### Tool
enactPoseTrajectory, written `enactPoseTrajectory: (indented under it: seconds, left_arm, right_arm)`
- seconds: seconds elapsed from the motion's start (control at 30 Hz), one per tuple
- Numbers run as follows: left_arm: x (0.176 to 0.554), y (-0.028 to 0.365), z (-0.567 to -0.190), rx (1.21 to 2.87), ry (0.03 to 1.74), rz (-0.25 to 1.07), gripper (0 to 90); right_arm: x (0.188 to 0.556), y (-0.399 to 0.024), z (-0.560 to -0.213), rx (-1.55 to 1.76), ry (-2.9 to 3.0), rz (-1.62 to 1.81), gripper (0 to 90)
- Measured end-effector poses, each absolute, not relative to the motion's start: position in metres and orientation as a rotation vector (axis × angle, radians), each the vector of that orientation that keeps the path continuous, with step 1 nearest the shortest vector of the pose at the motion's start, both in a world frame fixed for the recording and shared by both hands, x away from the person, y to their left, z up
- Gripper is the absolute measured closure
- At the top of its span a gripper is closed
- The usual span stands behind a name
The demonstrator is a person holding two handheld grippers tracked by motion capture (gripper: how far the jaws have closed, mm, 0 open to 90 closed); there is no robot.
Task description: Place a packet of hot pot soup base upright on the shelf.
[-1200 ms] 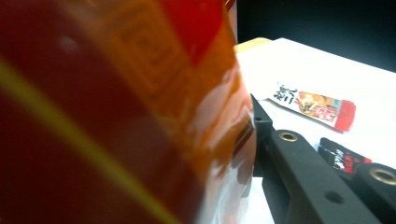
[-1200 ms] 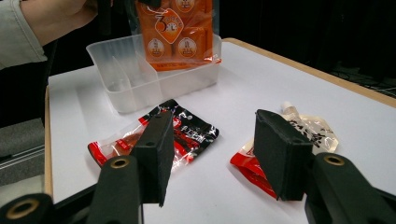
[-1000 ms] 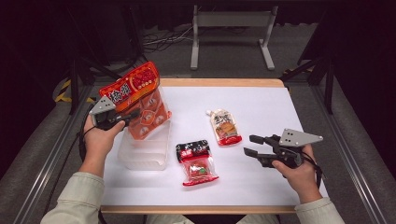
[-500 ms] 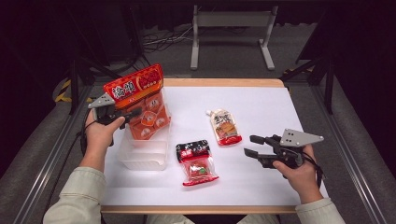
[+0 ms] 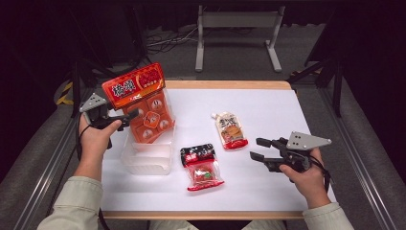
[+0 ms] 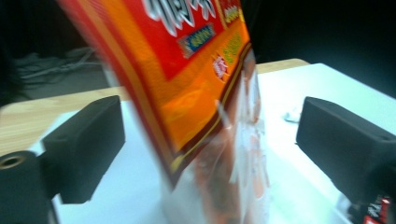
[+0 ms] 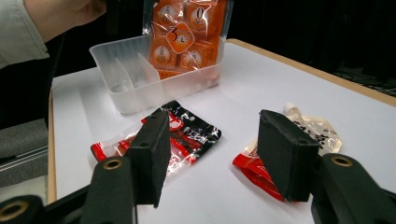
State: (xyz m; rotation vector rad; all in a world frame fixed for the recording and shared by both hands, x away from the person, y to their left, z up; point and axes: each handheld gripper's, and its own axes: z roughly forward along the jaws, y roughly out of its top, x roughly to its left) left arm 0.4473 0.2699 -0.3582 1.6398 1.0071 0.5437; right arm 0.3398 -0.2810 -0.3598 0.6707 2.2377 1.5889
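A large orange-red snack bag stands tilted with its lower end in a clear plastic bin at the table's left. My left gripper is at the bag's left side. Its jaws have just been opening and now stand wide on either side of the bag without pressing it. My right gripper rests open at the right with nothing between its jaws. It points toward a black-and-red packet and the bin beyond.
The black-and-red packet lies flat at the middle front. A spouted pouch with a red bottom lies right of centre, close to the right gripper. The white mat covers the table. Metal rails run along both sides.
The left gripper has let go of the orange bag: its jaws have sprung apart and the hand has drawn slightly left. The bag now leans in the bin. The right gripper has not moved.
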Motion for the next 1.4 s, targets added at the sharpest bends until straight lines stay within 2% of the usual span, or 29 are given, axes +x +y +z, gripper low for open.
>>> enactPoseTrajectory:
  seconds: [0.13,0.63,0.93,1.13,1.33,1.4]
  left_arm:
    - [0.44,0.278,-0.354,1.628,1.015,0.579,4.2]
    - [0.403,0.289,-0.329,1.57,0.959,0.632,4.5]
    - [0.369,0.268,-0.318,1.602,0.796,0.514,8.4]
    - [0.354,0.231,-0.32,1.689,0.69,0.428,8.3]
    - [0.346,0.208,-0.327,1.721,0.653,0.342,9.3]
    - [0.346,0.202,-0.331,1.762,0.658,0.318,13.1]
  right_arm:
    - [0.341,-0.28,-0.36,0.672,2.237,1.594,45.3]
    - [0.342,-0.285,-0.357,0.671,2.22,1.6,44.6]
    - [0.343,-0.287,-0.358,0.685,2.214,1.585,43.8]
    - [0.345,-0.287,-0.358,0.697,2.223,1.58,42.7]
    - [0.347,-0.288,-0.359,0.713,2.222,1.57,41.1]
    - [0.348,-0.289,-0.359,0.727,2.219,1.572,40.3]
